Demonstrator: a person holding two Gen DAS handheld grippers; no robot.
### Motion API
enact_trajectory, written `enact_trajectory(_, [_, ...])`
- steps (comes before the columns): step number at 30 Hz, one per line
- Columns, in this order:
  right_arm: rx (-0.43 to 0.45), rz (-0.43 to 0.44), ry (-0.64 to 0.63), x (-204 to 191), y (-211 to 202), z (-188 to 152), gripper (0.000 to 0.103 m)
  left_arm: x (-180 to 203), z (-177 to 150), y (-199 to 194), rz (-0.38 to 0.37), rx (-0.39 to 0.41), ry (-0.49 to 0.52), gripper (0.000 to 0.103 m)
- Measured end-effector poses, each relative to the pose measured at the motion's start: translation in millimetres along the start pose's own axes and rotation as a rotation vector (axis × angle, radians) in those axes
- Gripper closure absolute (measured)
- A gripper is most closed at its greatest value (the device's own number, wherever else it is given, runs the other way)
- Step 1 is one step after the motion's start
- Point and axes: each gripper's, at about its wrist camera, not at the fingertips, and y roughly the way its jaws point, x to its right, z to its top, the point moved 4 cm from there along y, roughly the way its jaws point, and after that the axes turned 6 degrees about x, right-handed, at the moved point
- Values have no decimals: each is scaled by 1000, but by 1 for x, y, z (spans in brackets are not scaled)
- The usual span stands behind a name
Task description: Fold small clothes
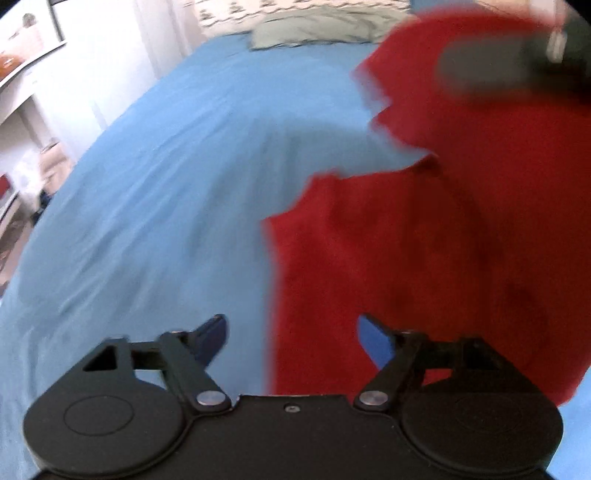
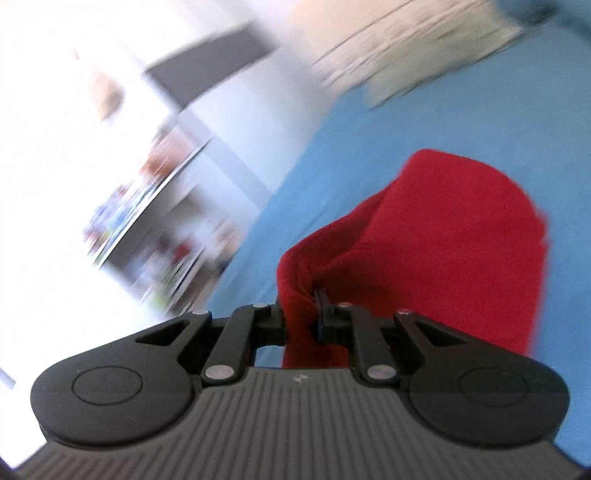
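Note:
A red garment (image 1: pixel 443 229) hangs and drapes over the blue bed sheet (image 1: pixel 166 166) on the right of the left wrist view. My left gripper (image 1: pixel 295 332) stands open above the garment's left edge, its fingers wide apart and nothing pinched between them. In the right wrist view my right gripper (image 2: pixel 301 314) is shut on a bunched fold of the red garment (image 2: pixel 443 251), which trails away over the sheet. The right gripper appears as a dark blurred shape (image 1: pixel 517 62) at the top right of the left wrist view.
A pale green cloth (image 1: pixel 325 26) lies at the far end of the bed. White shelves with small items (image 2: pixel 147 206) stand beside the bed on the left. The blue sheet (image 2: pixel 406 122) stretches wide to the left of the garment.

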Motion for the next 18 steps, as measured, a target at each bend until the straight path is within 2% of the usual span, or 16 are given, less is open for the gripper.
enact_trajectory(2, [-130, 58, -30, -9, 38, -30, 75, -22, -18, 2, 32, -17, 6, 13])
enact_trajectory(5, [-268, -2, -88, -1, 80, -75, 75, -49, -45, 5, 47, -64, -13, 13])
enact_trajectory(8, [-291, -36, -113, 4, 93, -94, 75, -67, -63, 1, 45, -78, -54, 13])
enact_trajectory(11, [-291, -49, -210, -10, 99, -97, 67, -77, -72, -6, 34, -81, -88, 13])
enact_trajectory(14, [-297, -37, -244, -22, 99, -99, 18, -79, -70, -18, 16, -72, -105, 13])
enact_trajectory(18, [-198, -27, -165, -23, 59, -83, 6, -81, -62, -37, -25, -46, -122, 13])
